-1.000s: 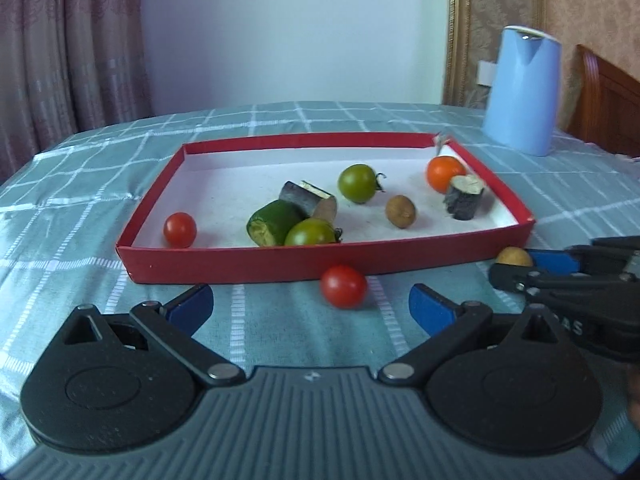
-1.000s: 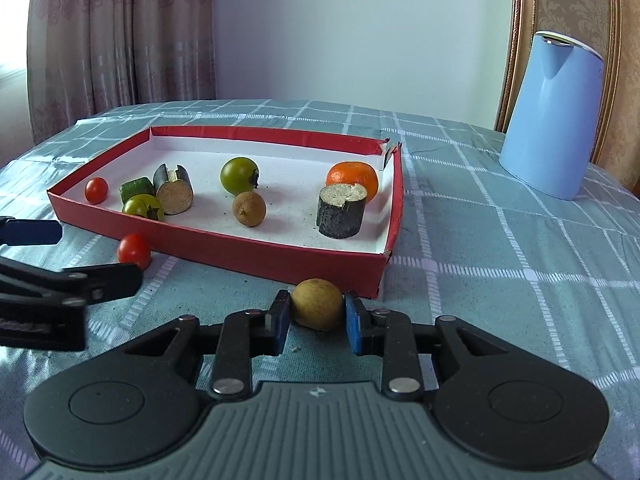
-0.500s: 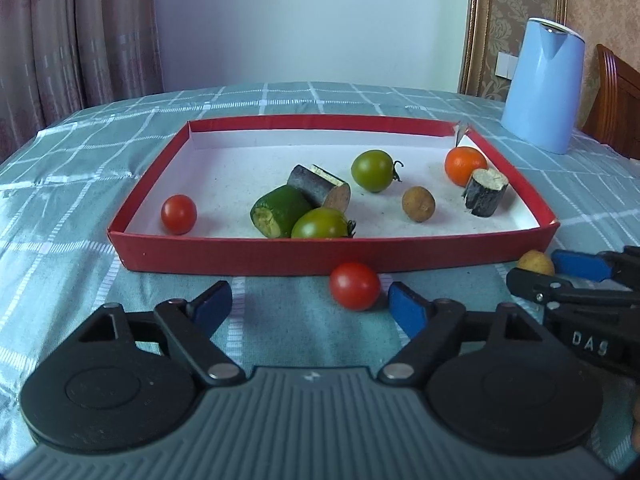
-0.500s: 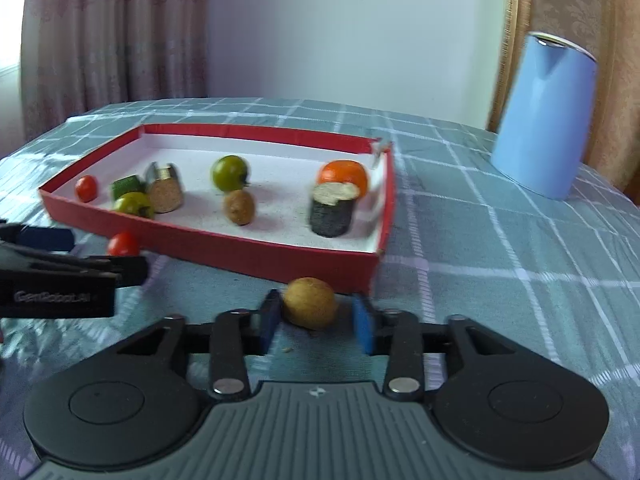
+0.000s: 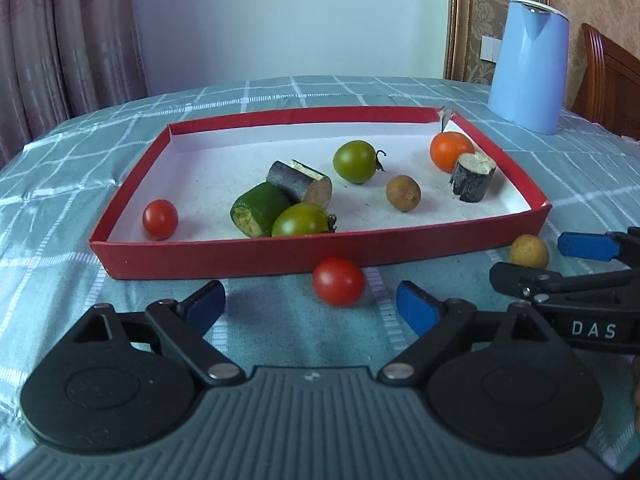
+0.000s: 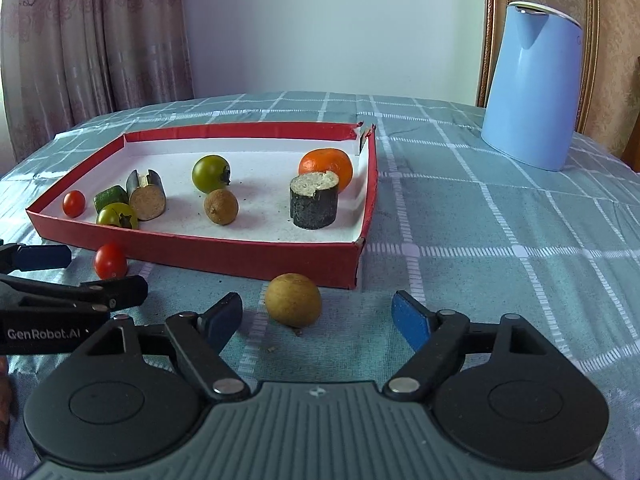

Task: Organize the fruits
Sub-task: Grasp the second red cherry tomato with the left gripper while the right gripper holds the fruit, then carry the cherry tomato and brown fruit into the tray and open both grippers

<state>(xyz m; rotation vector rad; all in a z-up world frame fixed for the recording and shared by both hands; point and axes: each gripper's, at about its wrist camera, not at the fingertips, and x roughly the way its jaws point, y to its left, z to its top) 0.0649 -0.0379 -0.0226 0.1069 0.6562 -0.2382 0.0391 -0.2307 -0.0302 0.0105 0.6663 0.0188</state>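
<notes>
Right gripper (image 6: 318, 314) has just released the longan (image 6: 293, 300), jaws now spread; fruit round, tan, resting on cloth. Left gripper (image 5: 310, 304) spread, empty.

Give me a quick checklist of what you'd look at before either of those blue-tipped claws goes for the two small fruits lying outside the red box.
1. Left gripper open: ok; jaws have just widened.
2. Red cherry tomato lined up with it: ok, lying on the tablecloth just ahead of the fingertips, untouched.
3. Right gripper open: ok; jaws have just been opening, pads clear of the fruit.
4. Brown longan free: ok, resting on the cloth between the blue pads.
5. Room in the red tray: ok, bare white floor shows between the pieces.
6. The two grippers clear of each other: cannot tell; they sit close.
</notes>
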